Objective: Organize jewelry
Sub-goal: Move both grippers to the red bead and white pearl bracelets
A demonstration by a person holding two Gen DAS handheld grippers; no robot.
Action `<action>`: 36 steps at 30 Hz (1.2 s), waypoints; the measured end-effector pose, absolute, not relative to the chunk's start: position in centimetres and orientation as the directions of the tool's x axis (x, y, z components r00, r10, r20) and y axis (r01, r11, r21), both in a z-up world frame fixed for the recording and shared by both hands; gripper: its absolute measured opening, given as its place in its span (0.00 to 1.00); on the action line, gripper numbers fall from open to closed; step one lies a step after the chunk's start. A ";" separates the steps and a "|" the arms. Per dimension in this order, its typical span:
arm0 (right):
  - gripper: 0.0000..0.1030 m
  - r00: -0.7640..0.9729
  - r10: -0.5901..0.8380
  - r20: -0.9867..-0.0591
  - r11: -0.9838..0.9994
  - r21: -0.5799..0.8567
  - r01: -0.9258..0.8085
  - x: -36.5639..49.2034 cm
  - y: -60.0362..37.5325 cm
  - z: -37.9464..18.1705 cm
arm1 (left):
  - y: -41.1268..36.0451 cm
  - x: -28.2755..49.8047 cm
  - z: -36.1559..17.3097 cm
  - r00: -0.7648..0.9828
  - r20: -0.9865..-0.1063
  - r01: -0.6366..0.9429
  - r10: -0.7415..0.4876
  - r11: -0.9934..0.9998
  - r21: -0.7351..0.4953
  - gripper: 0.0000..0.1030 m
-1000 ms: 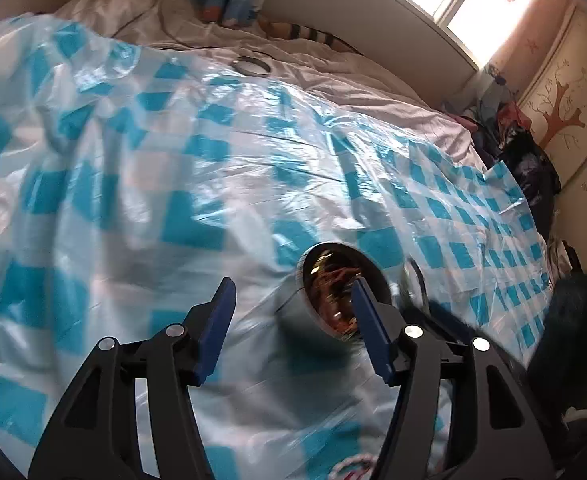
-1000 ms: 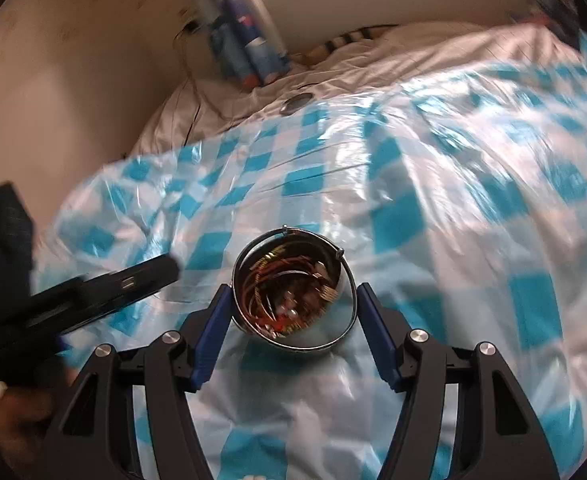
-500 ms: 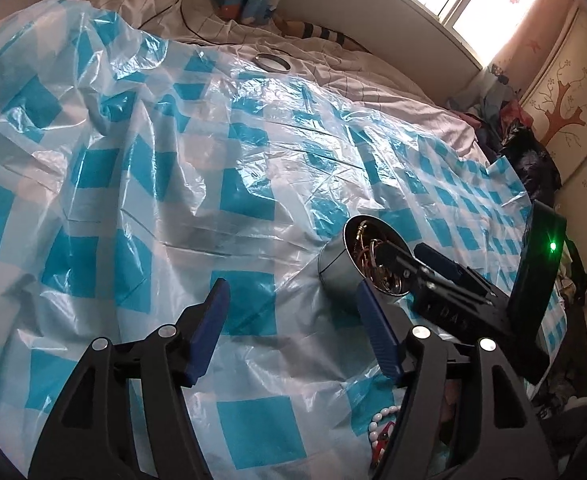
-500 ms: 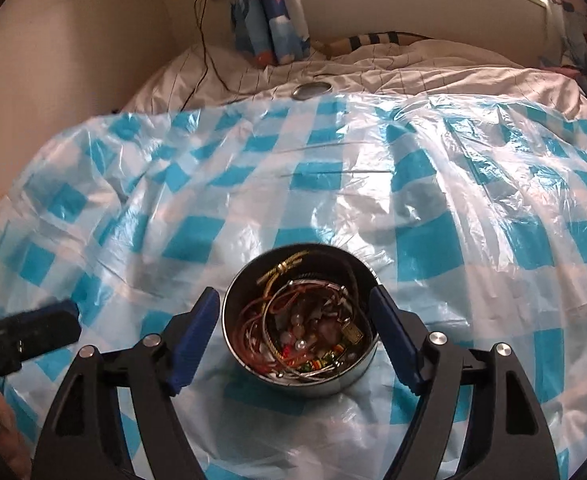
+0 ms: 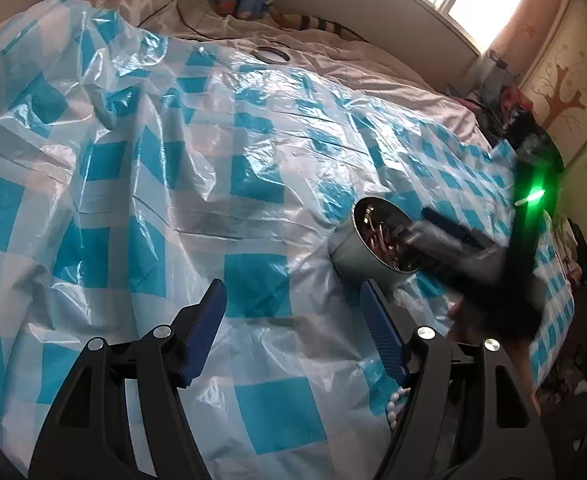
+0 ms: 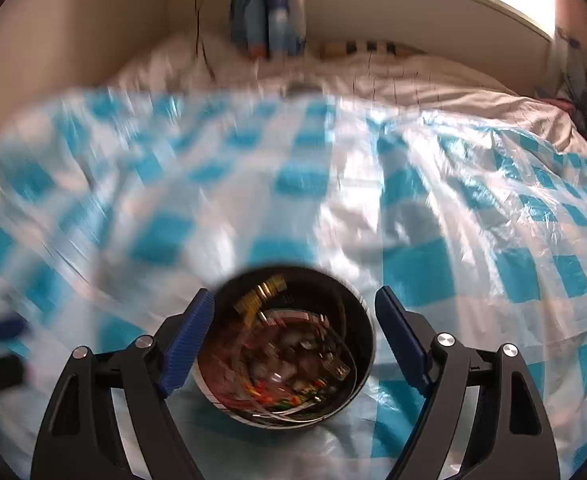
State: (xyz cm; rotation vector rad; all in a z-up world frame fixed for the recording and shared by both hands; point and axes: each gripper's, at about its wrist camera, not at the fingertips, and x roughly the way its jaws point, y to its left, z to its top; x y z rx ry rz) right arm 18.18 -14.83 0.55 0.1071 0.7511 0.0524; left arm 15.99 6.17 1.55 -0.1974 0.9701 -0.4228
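A round metal tin full of tangled jewelry sits on the blue-and-white checked plastic sheet. My right gripper is open, its blue fingers on either side of the tin's rim, the view blurred by motion. In the left wrist view the tin lies ahead to the right, with the right gripper reaching over it. My left gripper is open and empty above the sheet. White beads show under its right finger.
The sheet covers a bed with white bedding. A small round lid lies at the sheet's far edge. Blue bottles stand by the headboard. Clothes are piled at the right wall.
My right gripper has moved forward and down over the tin, which now sits between its fingers. My left gripper has drawn back to the left, away from the tin.
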 end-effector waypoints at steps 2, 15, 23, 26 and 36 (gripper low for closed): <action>0.79 0.752 0.139 -0.645 0.979 0.204 -0.005 16.6 -16.4 2.2 | 5.2 15.2 1.4 0.450 -0.762 0.332 -0.466 0.879 -0.342 0.64; 0.81 0.663 0.326 -0.674 0.862 0.500 0.084 3.9 -22.4 -0.4 | -3.7 5.9 -2.2 0.252 -0.824 0.724 -0.508 0.663 -0.188 0.64; 0.81 0.657 0.333 -0.677 0.863 0.499 0.076 2.2 -21.7 -1.2 | -4.1 3.5 -3.6 0.241 -0.833 0.741 -0.498 0.649 -0.174 0.35; 0.81 0.655 0.332 -0.679 0.873 0.485 0.061 2.2 -21.4 -1.2 | -3.1 3.9 -3.5 0.209 -0.825 0.718 -0.525 0.655 -0.235 0.20; 0.81 0.580 0.311 -0.753 0.933 0.359 -0.033 3.1 -17.4 -2.4 | 0.7 5.8 -3.1 0.162 -0.803 0.646 -0.574 0.676 -0.353 0.18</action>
